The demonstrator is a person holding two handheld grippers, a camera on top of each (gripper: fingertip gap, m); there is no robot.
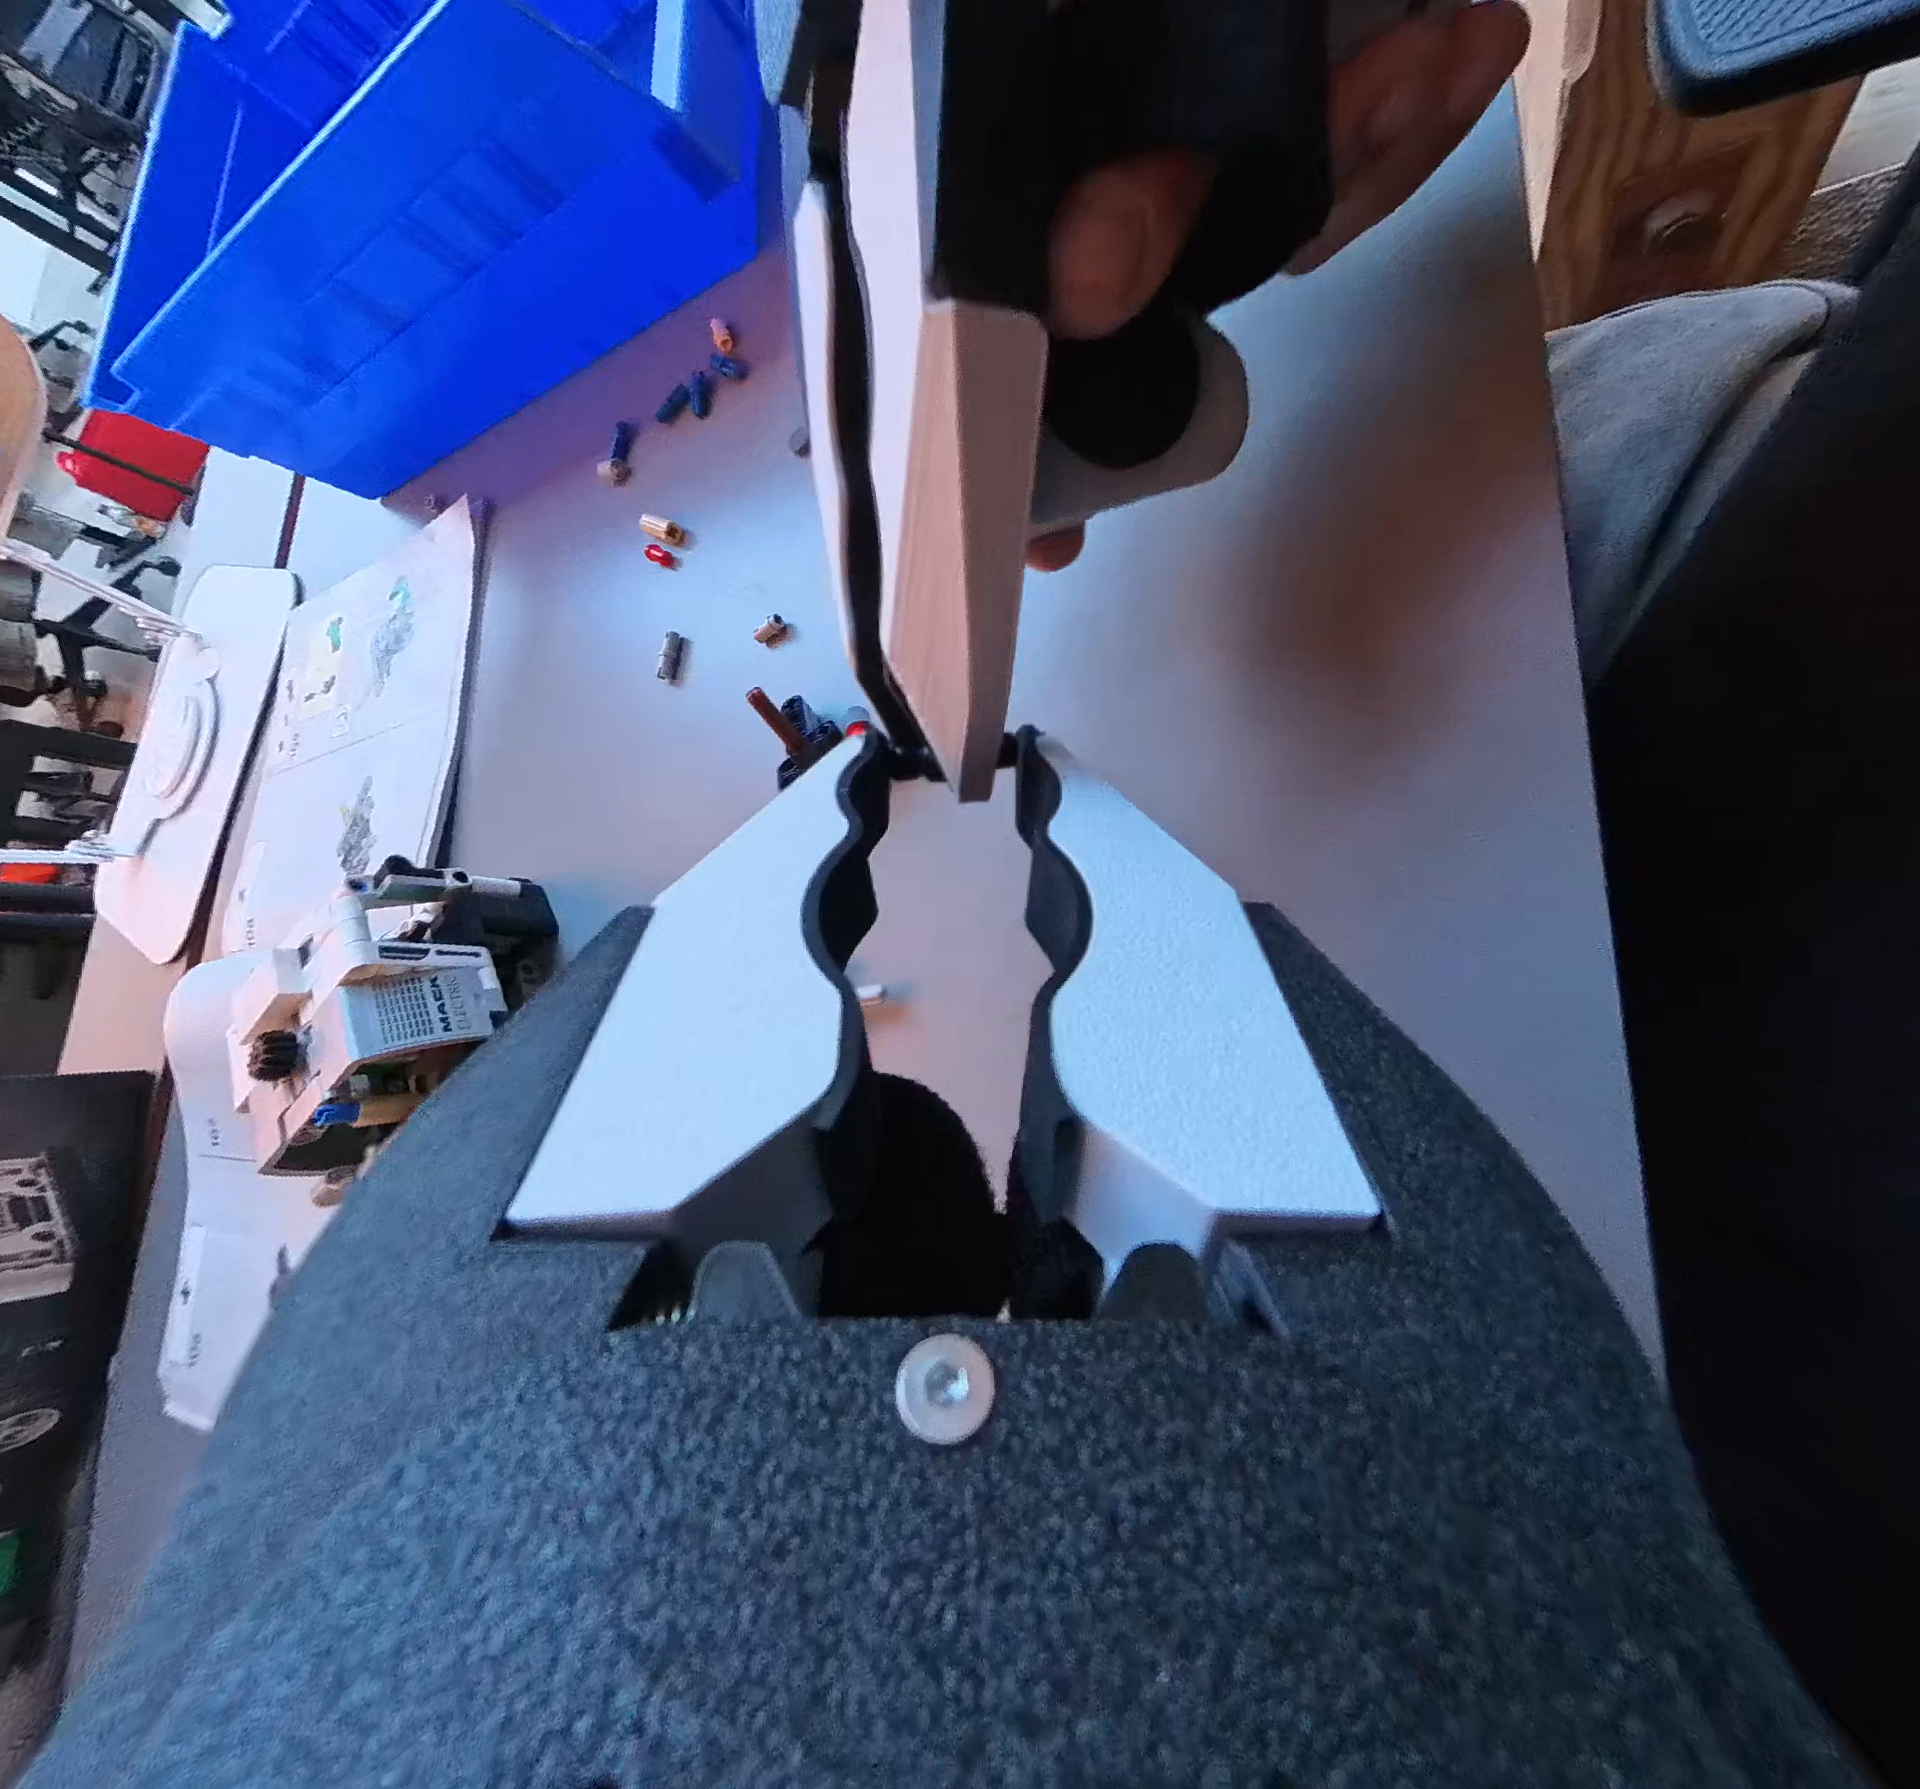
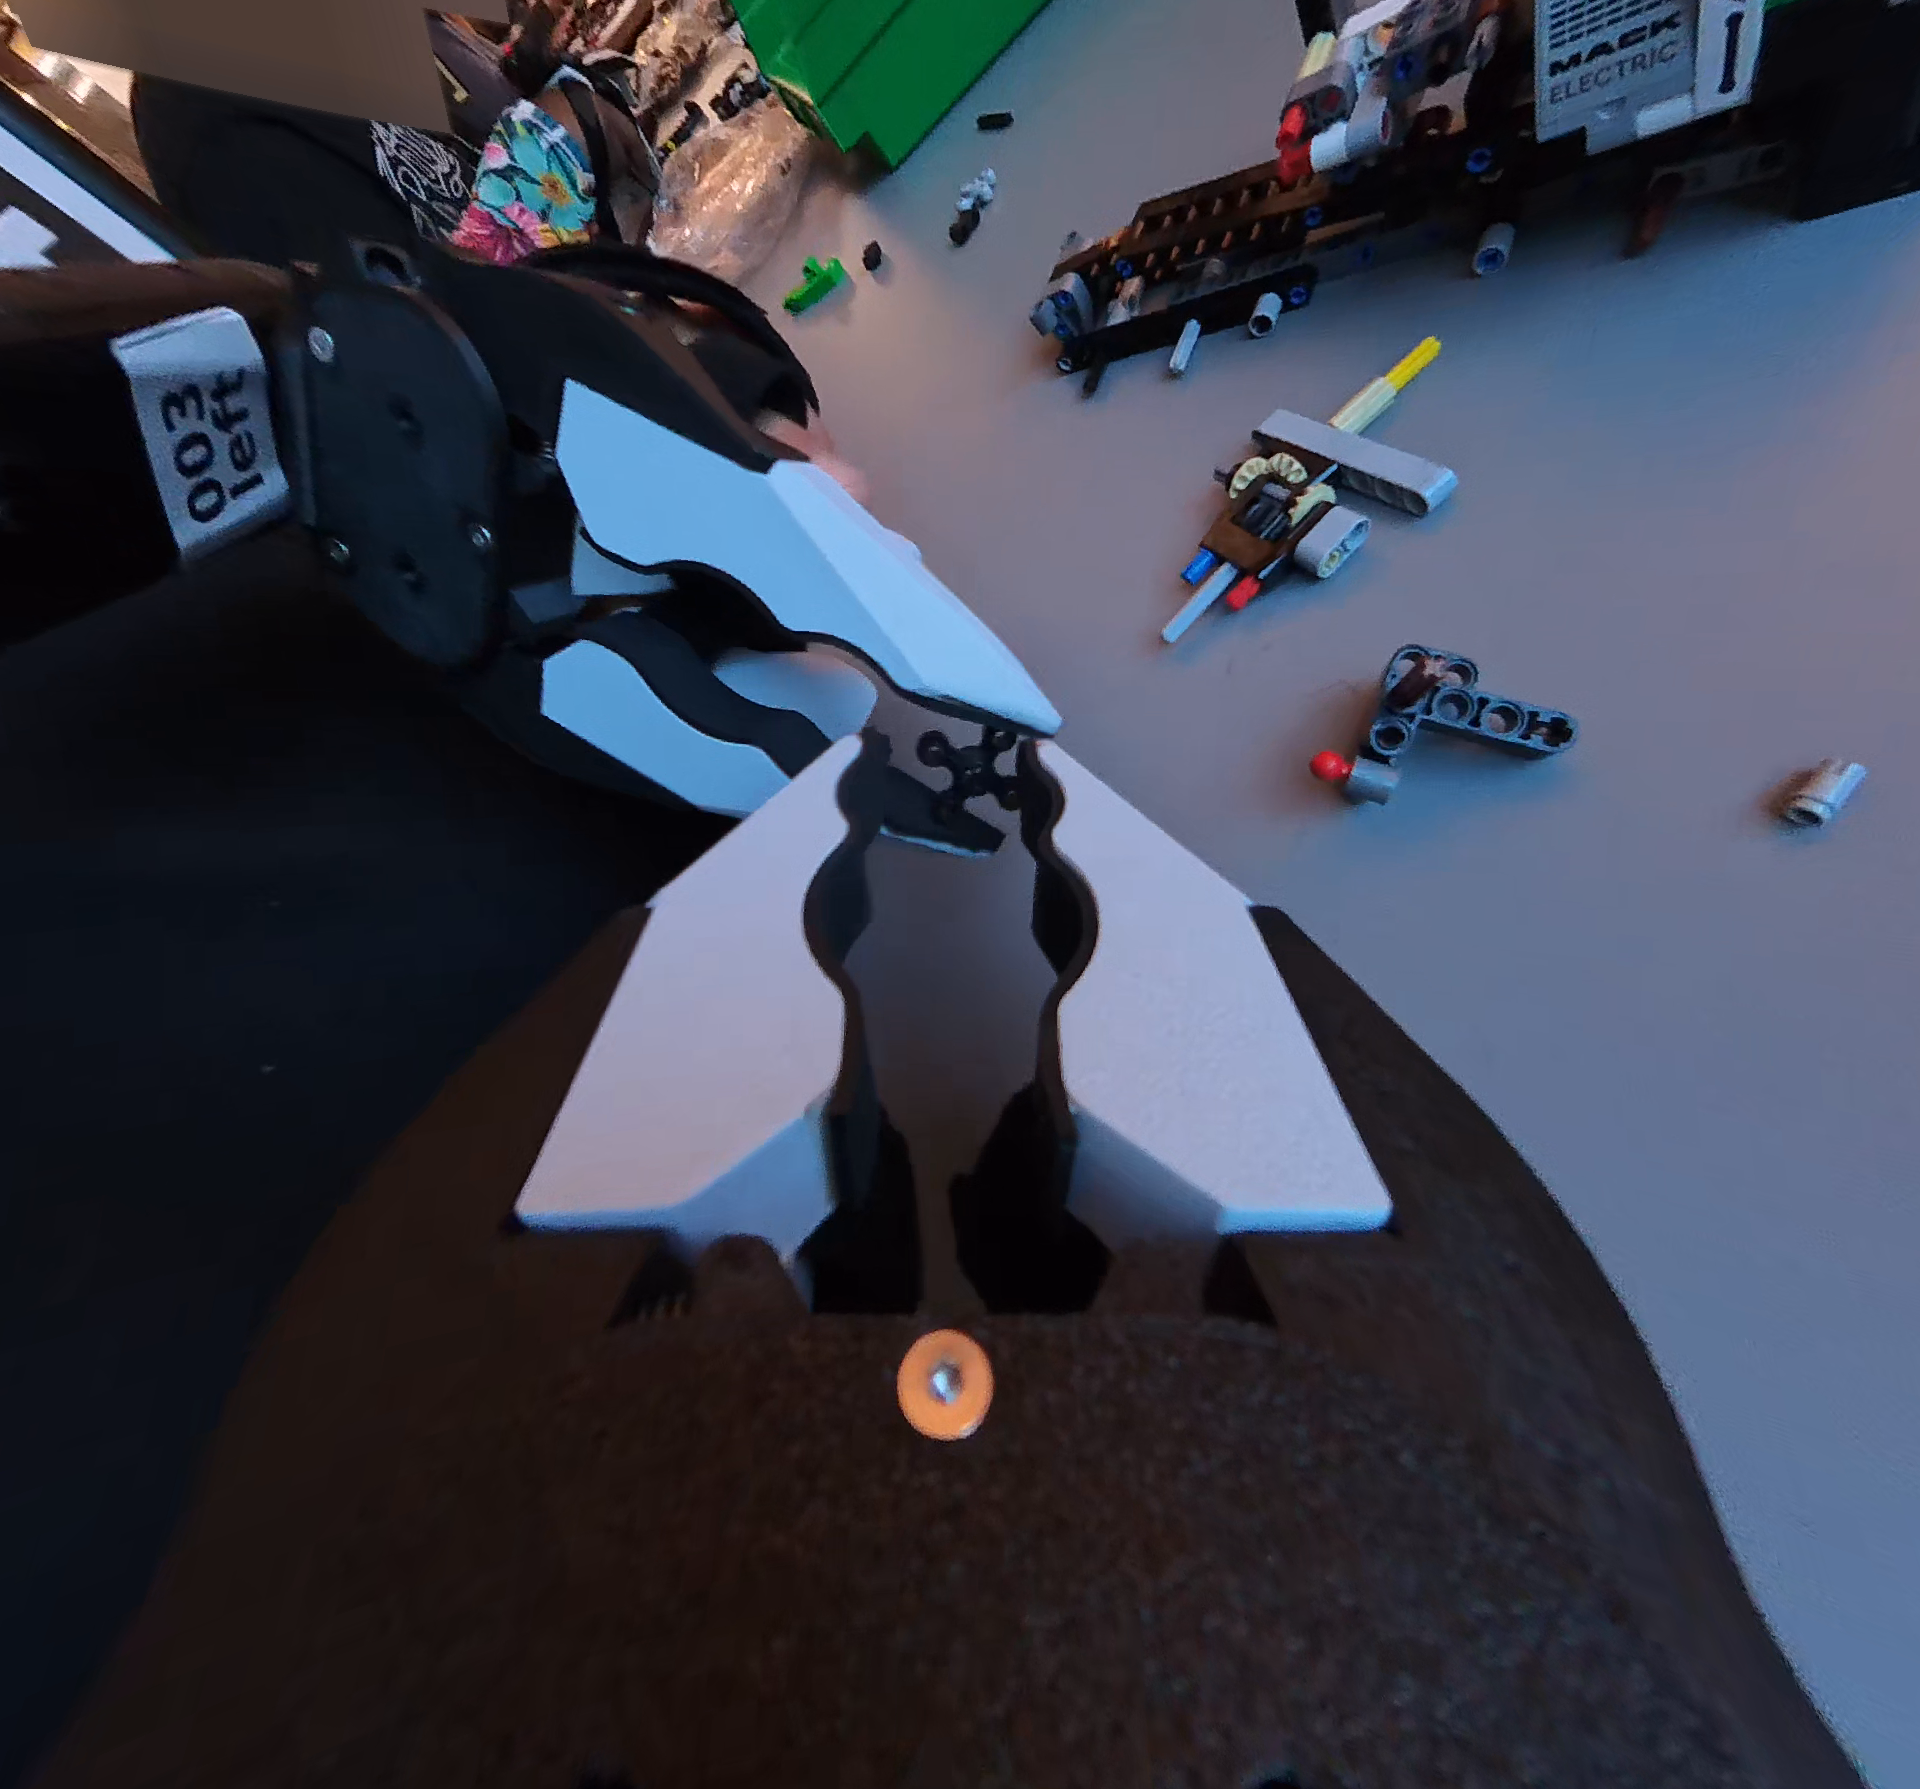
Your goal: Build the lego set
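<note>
A small black Lego connector (image 2: 966, 775) sits where both grippers meet, above the grey table (image 2: 1558, 1012). My right gripper (image 2: 951, 752) has its tips closed in on the connector from both sides. My left gripper (image 2: 1013, 783) comes in from the left and pinches the same piece from above and below. In the left wrist view my left gripper (image 1: 951, 752) is narrowed on the connector (image 1: 914, 763), and the right gripper (image 1: 930, 763) reaches down from above, held by a hand (image 1: 1195, 212). The piece is mostly hidden there.
Blue bins (image 1: 416, 181), loose pins (image 1: 661, 530), a booklet (image 1: 364, 700) and the white truck model (image 1: 384, 1012) lie left. The right wrist view shows a green bin (image 2: 914, 4), the dark chassis (image 2: 1226, 264), a gear assembly (image 2: 1278, 513), an L-beam (image 2: 1475, 716) and a grey bush (image 2: 1823, 792).
</note>
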